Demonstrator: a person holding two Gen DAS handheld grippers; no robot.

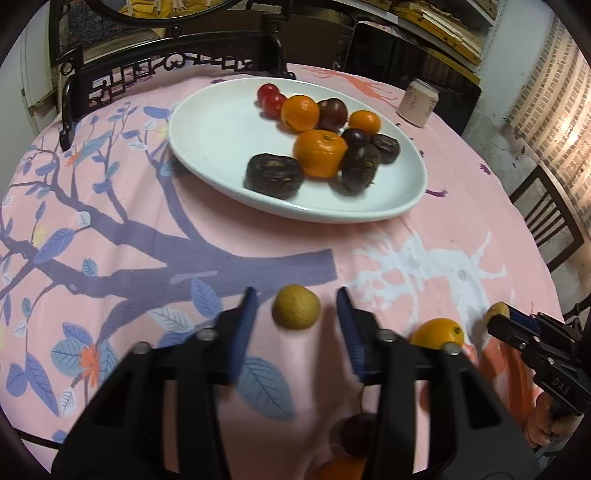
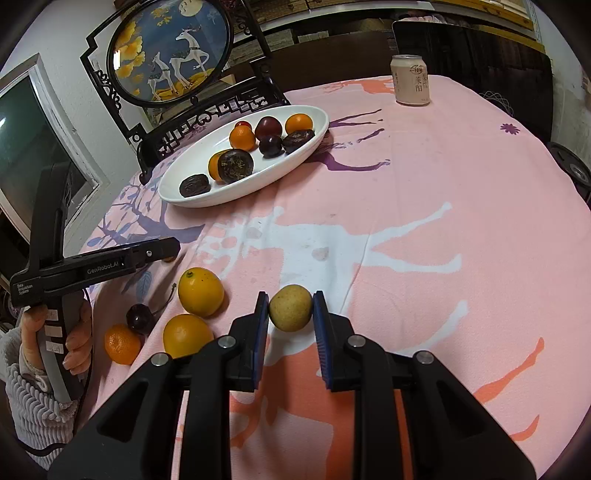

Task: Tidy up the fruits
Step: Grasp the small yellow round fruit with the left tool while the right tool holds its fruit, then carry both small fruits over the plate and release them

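Two tools work over a round desk under a pink cloth (image 2: 443, 184) printed with purple branches, blue leaves and white and orange deer. At far left a hand (image 2: 74, 343) grips the left tool (image 1: 296, 291); its jaws stand apart around a tan fruit (image 1: 295, 307) lying on the cloth, with a gap on each side. Next to it lie a mandarin (image 2: 122, 343), a cherry (image 2: 139, 318) and two oranges (image 2: 200, 291) close together. Behind them, a black carved stand holds a round deer screen (image 2: 170, 51), and a white plate (image 2: 266, 173) in front of it carries oranges, dark plums, red cherries and dark wrinkled fruit. Nearer the middle, the right tool (image 2: 290, 295) is clamped on a yellow fruit (image 2: 290, 308), pads pressing both sides, above the cloth. A can (image 2: 410, 79) stands at the desk's far edge. Shelves (image 1: 443, 22), a brick wall (image 1: 550, 92) and a dark chair (image 1: 546, 218) close the right side.
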